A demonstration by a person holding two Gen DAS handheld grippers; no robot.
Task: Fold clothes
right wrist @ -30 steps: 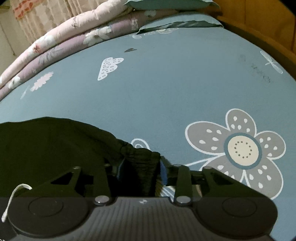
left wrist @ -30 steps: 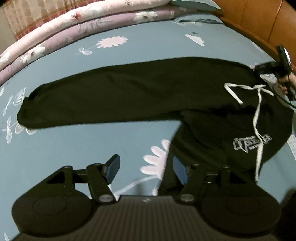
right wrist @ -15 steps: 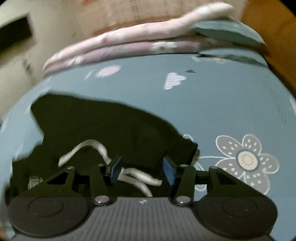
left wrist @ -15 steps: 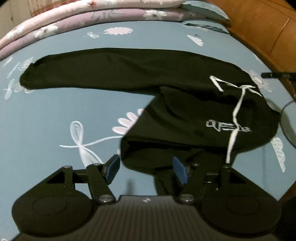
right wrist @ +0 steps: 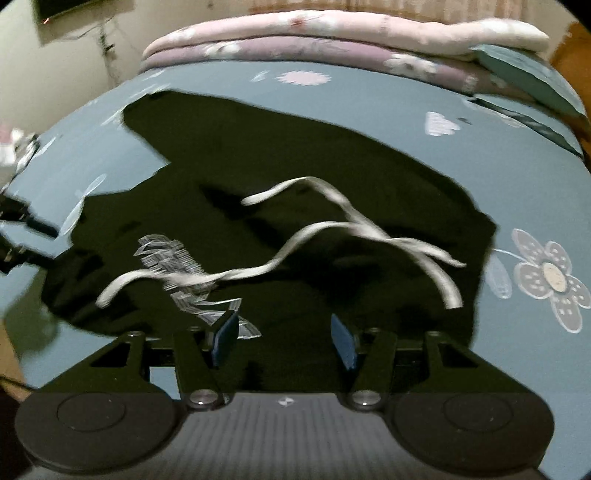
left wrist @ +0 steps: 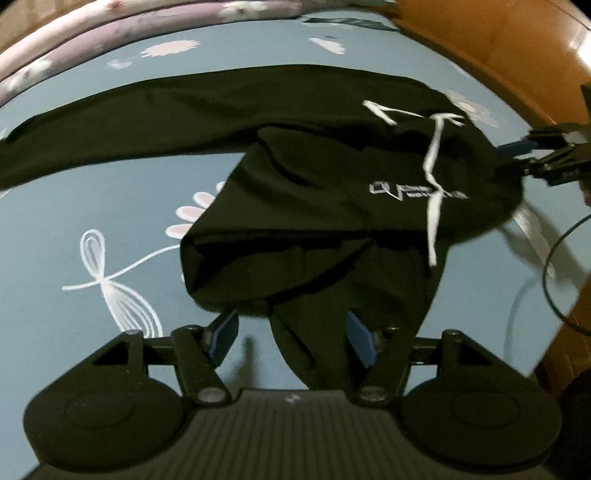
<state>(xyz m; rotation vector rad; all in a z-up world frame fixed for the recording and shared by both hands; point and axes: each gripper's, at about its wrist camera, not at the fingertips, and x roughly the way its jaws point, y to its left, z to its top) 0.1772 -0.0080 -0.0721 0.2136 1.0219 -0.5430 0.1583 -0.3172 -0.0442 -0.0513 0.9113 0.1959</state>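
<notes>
My right gripper [right wrist: 282, 339] had let go: a second back its pads were pinched on the waistband, and now its jaws stood apart over the black trousers [left wrist: 332, 177] with nothing between them. I'd swung it round too, so it looked down the garment rather than across bare sheet. My left gripper [left wrist: 291, 341] was spread as well, though a dark hang of cloth dropped down between its fingers; the pads weren't closed on it, as far as I could tell.

The trousers lay on the blue flowered bedsheet [left wrist: 92, 206], one leg stretched long across the far side, the other brought in and heaped near the waist. I read that as a fold partly made, nothing tidy about it so far.

The white drawstring [right wrist: 332, 225] sprawled loose over the top, right where a pinch might catch it. Stacked quilts [right wrist: 332, 33] sat well behind, the wooden headboard [left wrist: 498, 55] off to the side, and a thin cable [left wrist: 546, 266] looped by the bed edge.
</notes>
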